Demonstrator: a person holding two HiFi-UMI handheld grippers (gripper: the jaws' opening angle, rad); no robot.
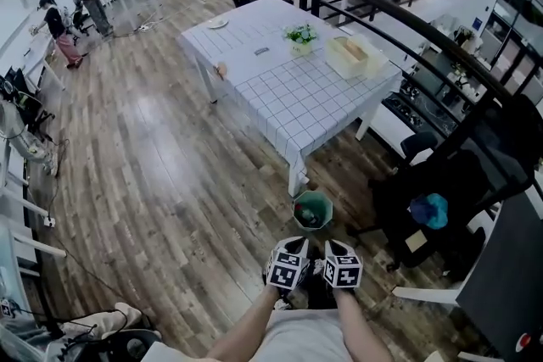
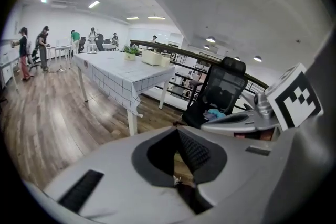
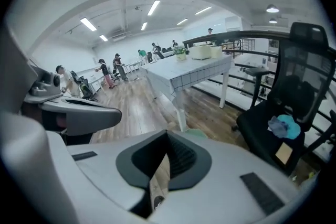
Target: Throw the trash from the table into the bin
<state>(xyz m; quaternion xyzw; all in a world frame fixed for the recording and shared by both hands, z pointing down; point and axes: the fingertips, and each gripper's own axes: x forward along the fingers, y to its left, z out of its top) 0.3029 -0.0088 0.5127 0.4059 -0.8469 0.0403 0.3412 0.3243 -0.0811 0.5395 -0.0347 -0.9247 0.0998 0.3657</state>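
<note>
The green bin point(image 1: 311, 210) stands on the wood floor by the near corner of the checked-cloth table point(image 1: 297, 102), with dark stuff inside. Both grippers hang side by side just short of the bin, near my body. My left gripper point(image 1: 291, 260) point(image 2: 177, 134) is shut with nothing between its pads. My right gripper point(image 1: 341, 263) point(image 3: 167, 136) is likewise shut and empty; the bin's green rim point(image 3: 197, 134) peeks over its jaws. On the table lie a small plate point(image 1: 217, 24), a small dark item point(image 1: 261, 52) and an orange scrap point(image 1: 222, 70) at the left edge.
A potted plant point(image 1: 300, 36) and a cream box point(image 1: 352, 55) also sit on the table. A black office chair point(image 1: 441, 182) with a blue cloth point(image 1: 429, 210) stands right of the bin, backed by a dark railing point(image 1: 407, 21). Several people work at far tables point(image 1: 64, 25).
</note>
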